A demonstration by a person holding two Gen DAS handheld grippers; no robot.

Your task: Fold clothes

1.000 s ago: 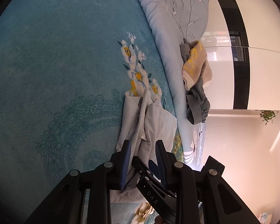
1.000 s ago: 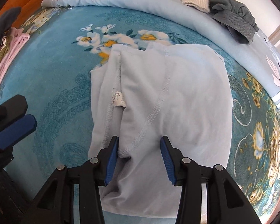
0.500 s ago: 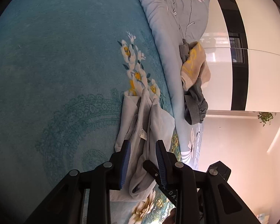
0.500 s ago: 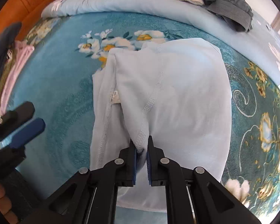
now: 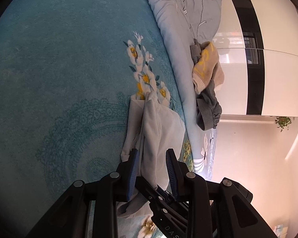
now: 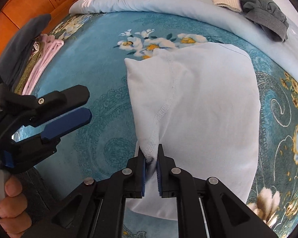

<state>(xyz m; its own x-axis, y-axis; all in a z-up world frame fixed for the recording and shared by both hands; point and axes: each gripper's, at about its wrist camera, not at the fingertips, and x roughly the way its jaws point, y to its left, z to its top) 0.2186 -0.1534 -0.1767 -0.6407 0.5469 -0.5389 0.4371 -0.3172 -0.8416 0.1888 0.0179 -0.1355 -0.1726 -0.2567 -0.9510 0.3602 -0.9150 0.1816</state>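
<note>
A pale blue garment (image 6: 204,109) lies on the teal flowered blanket (image 6: 101,63); it also shows in the left wrist view (image 5: 159,127). My right gripper (image 6: 150,148) points steeply down at the garment's near edge. Its jaws grip a bunched fold of the stitched seam, raised off the blanket, and they are opening slightly with the cloth still pinched between them. My left gripper (image 5: 152,151) hovers open to the left of the garment with nothing between its fingers. It also appears at the left of the right wrist view (image 6: 85,105), clear of the cloth.
A light blue quilt (image 6: 149,2) runs along the far side, with a heap of grey and beige clothes (image 6: 254,2) on it. Pink and dark folded clothes (image 6: 43,59) lie at the far left by a wooden headboard (image 6: 29,6). A hand (image 6: 8,204) holds the left gripper.
The right gripper's jaws came together on the seam fold and rose a little, pulling the garment's left flap over so the label is hidden. The left gripper stayed still.
</note>
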